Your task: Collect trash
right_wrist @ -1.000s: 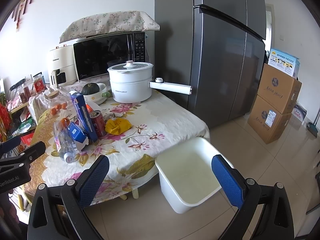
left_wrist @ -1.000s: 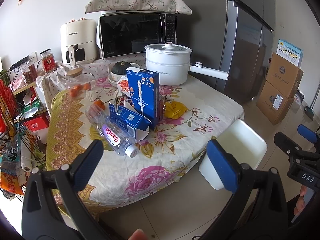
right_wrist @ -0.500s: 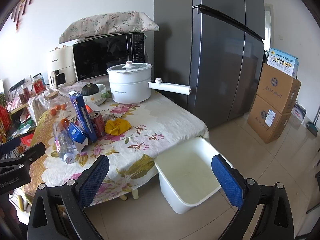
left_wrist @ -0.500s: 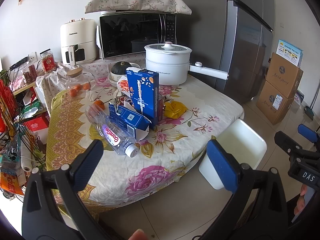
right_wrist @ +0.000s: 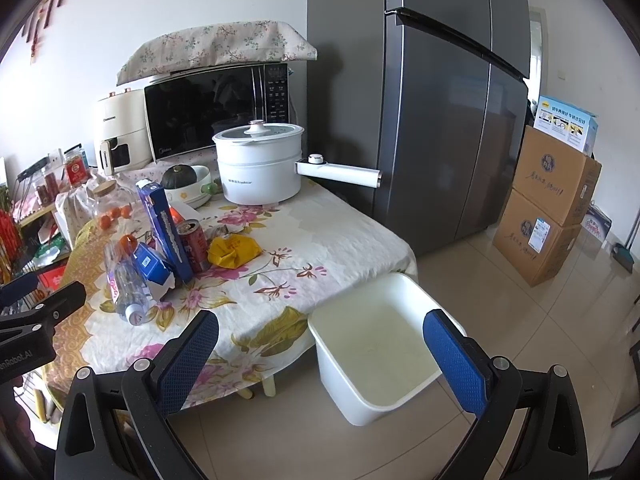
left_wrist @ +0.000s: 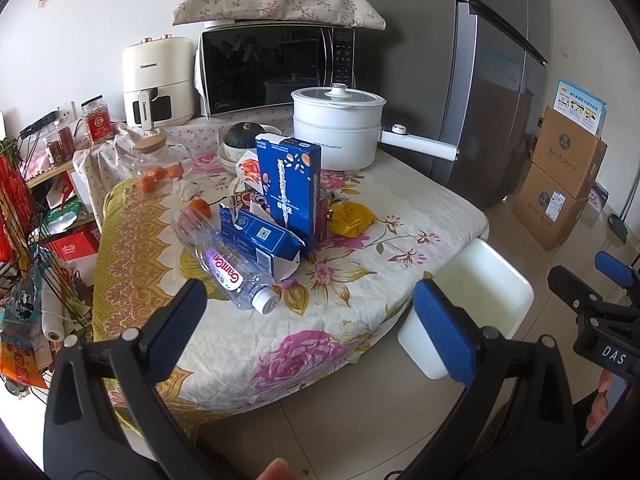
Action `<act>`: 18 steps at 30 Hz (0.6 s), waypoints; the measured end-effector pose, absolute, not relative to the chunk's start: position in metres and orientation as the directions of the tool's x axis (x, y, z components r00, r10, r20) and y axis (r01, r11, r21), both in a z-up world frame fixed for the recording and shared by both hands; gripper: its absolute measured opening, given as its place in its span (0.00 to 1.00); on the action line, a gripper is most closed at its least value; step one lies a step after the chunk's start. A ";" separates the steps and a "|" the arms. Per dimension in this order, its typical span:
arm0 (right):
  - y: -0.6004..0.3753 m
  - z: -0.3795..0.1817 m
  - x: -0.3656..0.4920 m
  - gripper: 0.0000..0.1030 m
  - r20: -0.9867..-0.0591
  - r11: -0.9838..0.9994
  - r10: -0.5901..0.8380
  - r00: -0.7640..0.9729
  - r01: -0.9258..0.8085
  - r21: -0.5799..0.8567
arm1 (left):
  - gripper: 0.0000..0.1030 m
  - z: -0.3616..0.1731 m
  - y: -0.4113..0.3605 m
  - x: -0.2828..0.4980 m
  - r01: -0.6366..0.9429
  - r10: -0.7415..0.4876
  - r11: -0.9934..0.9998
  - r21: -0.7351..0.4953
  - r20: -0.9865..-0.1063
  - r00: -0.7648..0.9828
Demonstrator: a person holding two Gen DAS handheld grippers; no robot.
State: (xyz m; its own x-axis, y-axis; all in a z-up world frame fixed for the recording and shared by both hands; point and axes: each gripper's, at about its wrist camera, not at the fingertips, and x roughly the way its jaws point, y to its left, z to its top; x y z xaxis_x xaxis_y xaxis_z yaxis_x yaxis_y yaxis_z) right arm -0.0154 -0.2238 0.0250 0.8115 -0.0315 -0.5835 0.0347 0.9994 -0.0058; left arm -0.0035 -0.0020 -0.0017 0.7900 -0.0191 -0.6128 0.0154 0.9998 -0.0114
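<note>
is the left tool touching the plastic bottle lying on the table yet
Apart. In the left wrist view the left tool hangs open short of the table, with bare tablecloth showing between its pads and the plastic bottle. Nothing sits between its pads.

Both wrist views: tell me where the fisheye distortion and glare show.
Left wrist view: the fridge edges bow, corners vignette black, microwave door mirrors the room. Right wrist view: the fridge curves likewise, and the floor tiles carry soft sheen.

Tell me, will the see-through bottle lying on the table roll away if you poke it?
Probably yes: the bottle lies on its round side, so a push could roll it. It looks empty, so likely light. The thin clear plastic may dent when squeezed.
</note>
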 end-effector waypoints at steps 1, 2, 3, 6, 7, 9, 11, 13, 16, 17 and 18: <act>-0.224 0.025 -0.015 1.00 -0.583 0.999 -0.033 0.812 0.036 -0.007 | 1.00 -0.002 -0.001 -0.004 0.016 -0.021 1.000 -0.013 -0.614 0.789; -0.224 0.025 -0.014 1.00 -0.583 0.999 -0.036 0.812 0.037 -0.009 | 1.00 -0.002 -0.001 -0.004 0.017 -0.023 1.000 -0.015 -0.614 0.789; -0.225 0.025 -0.014 1.00 -0.584 0.999 -0.037 0.811 0.039 -0.010 | 1.00 -0.002 0.000 -0.005 0.018 -0.023 1.000 -0.015 -0.613 0.790; -0.225 0.025 -0.014 1.00 -0.584 0.999 -0.041 0.811 0.044 -0.010 | 1.00 -0.002 0.000 -0.005 0.018 -0.022 1.000 -0.013 -0.612 0.790; -0.225 0.026 -0.015 1.00 -0.582 0.999 -0.044 0.812 0.046 -0.012 | 1.00 -0.002 0.000 -0.005 0.018 -0.023 1.000 -0.014 -0.612 0.790; -0.224 0.026 -0.016 1.00 -0.580 0.999 -0.048 0.813 0.049 -0.014 | 1.00 -0.002 0.000 -0.005 0.018 -0.022 1.000 -0.012 -0.612 0.791; -0.225 0.027 -0.016 1.00 -0.580 0.999 -0.049 0.813 0.051 -0.013 | 1.00 -0.002 0.000 -0.005 0.017 -0.020 1.000 -0.011 -0.612 0.791; -0.225 0.027 -0.016 1.00 -0.579 0.999 -0.050 0.813 0.053 -0.012 | 0.99 -0.002 0.000 -0.005 0.016 -0.020 1.000 -0.013 -0.613 0.790; -0.225 0.028 -0.016 1.00 -0.578 0.998 -0.052 0.814 0.055 -0.013 | 1.00 -0.003 0.001 -0.004 0.015 -0.019 1.000 -0.012 -0.615 0.788; -0.225 0.028 -0.016 1.00 -0.578 0.998 -0.052 0.814 0.054 -0.013 | 1.00 -0.003 0.001 -0.004 0.015 -0.019 1.000 -0.012 -0.615 0.788; -0.225 0.028 -0.017 1.00 -0.578 0.998 -0.053 0.814 0.055 -0.014 | 1.00 -0.003 0.001 -0.004 0.015 -0.019 1.000 -0.012 -0.615 0.788</act>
State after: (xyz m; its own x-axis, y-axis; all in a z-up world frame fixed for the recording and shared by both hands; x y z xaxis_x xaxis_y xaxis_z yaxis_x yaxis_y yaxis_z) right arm -0.0165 -0.2254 0.0279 0.8142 -0.0526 -0.5782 0.0547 0.9984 -0.0138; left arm -0.0041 0.0010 -0.0029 0.7881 -0.0192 -0.6153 0.0147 0.9998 -0.0124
